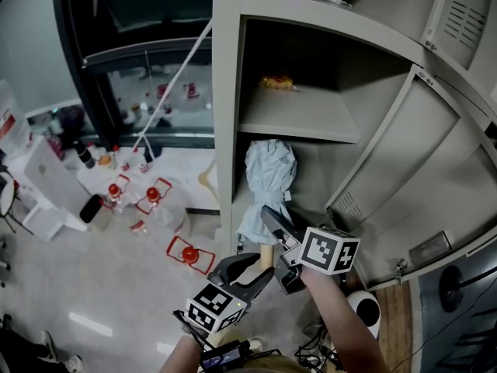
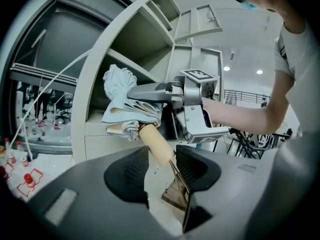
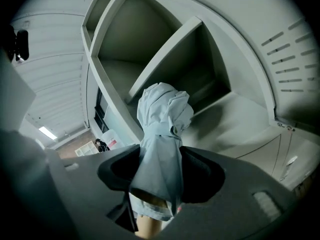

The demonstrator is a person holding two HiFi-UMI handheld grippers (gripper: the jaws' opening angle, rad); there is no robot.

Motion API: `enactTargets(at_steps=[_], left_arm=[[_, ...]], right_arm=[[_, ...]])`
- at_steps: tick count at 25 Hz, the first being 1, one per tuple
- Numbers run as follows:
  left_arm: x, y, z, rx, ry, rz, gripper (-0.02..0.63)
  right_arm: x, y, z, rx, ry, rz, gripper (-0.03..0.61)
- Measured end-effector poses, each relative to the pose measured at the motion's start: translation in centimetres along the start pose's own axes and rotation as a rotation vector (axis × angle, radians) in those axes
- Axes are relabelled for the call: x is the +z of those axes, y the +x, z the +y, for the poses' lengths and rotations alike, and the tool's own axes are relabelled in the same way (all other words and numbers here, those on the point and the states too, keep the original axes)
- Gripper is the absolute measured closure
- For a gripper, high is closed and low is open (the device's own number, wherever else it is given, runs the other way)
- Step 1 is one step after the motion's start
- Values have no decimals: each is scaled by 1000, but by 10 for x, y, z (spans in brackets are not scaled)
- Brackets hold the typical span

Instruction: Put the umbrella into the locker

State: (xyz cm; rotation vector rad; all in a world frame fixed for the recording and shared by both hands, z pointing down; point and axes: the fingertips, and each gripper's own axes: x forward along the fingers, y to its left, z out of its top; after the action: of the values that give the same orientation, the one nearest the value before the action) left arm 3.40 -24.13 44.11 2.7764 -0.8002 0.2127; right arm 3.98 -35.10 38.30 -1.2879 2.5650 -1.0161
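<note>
A folded light-blue umbrella (image 1: pixel 269 179) stands upright at the mouth of the locker's lower compartment (image 1: pixel 311 177), its top just under the shelf (image 1: pixel 299 121). My right gripper (image 1: pixel 268 214) is shut on the bundled canopy (image 3: pixel 162 119), with fabric squeezed between both pads. In the left gripper view it (image 2: pixel 134 92) reaches in from the right across the umbrella (image 2: pixel 121 106). The tan handle (image 2: pixel 156 143) points down into my left gripper (image 2: pixel 162 166). Those jaws stand open around the handle's end. A brown strap (image 2: pixel 178 186) hangs from it. The left gripper (image 1: pixel 260 265) sits just below the handle.
The grey locker (image 1: pixel 225 92) has its door (image 1: pixel 408 162) swung open to the right. A small yellow item (image 1: pixel 277 82) lies on the upper shelf. Bottles with red caps (image 1: pixel 147 196) stand on the floor to the left, a white pole (image 1: pixel 175 84) leans there, and a round white device (image 1: pixel 363 307) sits near the locker's base.
</note>
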Motion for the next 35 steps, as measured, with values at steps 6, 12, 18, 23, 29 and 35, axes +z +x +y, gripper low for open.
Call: enactTargets(at_steps=[6,12,18,23,29,35], left_arm=[[7,2,1,15,39,-10,411],[16,4,1,24,100,-24,426],[19,7,0,26,64,-43,430],[18,7,2,29,78,-43,430],[25,9,5,35,86,-61,426],[30,10,8,40,92,-76,423]], right_arm=[[-4,8,-16,-58,60,9,334],[5,8,-24,-84,101,-33,373],[16,10,-19,-90,67,-47,426],[17,10,-22,-88,94,-57,437],[20,14,-21,-71,91,-52,439],[28,16,-18,-43,94,-70,439]])
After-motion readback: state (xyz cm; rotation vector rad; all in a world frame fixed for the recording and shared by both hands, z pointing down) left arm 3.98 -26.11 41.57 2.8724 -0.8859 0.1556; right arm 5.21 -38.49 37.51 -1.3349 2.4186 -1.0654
